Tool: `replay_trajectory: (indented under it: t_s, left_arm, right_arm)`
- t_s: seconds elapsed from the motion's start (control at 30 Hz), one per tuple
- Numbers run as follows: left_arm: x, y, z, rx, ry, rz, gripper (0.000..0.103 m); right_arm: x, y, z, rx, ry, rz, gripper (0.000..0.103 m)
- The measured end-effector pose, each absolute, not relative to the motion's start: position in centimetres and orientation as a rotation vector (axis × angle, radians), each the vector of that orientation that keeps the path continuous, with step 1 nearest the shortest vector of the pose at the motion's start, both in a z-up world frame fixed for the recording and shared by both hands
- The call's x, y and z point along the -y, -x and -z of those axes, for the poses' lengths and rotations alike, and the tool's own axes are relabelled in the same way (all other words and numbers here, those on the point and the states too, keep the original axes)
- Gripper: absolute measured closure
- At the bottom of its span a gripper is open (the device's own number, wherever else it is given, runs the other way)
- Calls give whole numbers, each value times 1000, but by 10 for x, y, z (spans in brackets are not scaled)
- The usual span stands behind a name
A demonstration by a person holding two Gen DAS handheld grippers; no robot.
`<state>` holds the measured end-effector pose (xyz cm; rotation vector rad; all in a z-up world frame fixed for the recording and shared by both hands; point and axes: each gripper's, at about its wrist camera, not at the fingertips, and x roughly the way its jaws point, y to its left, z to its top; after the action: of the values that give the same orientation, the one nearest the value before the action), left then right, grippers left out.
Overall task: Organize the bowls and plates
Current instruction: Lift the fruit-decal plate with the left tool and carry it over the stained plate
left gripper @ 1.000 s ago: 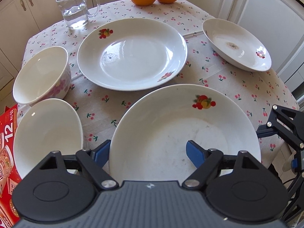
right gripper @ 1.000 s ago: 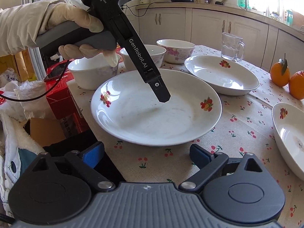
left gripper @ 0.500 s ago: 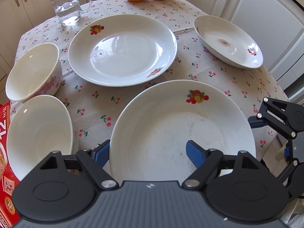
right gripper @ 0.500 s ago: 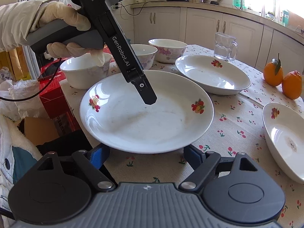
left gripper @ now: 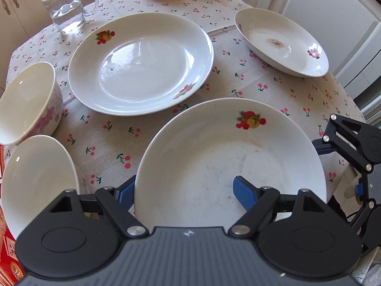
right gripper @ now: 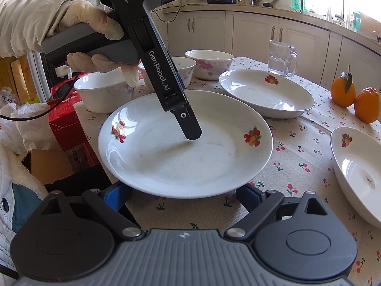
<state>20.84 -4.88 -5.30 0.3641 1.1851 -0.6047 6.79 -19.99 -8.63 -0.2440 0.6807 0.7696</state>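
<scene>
The near plate at the table's edge is straddled by both tools. Its rim is bracketed by the left gripper, one finger outside and one over the well; whether the pads actually press can't be told. The right gripper is spread wide and opening, fingers tucked by the plate's near rim, nothing pinched. Just behind, a second plate is seen, with a third plate off toward the cabinets. Three bowls are grouped beside the gloved hand. Farthest back, a glass mug and oranges are parked.

Right tongs opening, left tongs parted
</scene>
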Motion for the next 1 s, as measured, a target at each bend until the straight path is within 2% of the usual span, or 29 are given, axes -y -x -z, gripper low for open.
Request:
replay_trajectory:
  t_s: [0.2, 1.0]
  left_arm:
    - [47, -210, 50, -1189, -353, 612, 28]
    - [51, -219, 43, -1223, -293, 712, 28]
  right_arm:
    - [201, -66, 85, -684, 243, -764, 7]
    - [215, -67, 77, -699, 257, -786, 8]
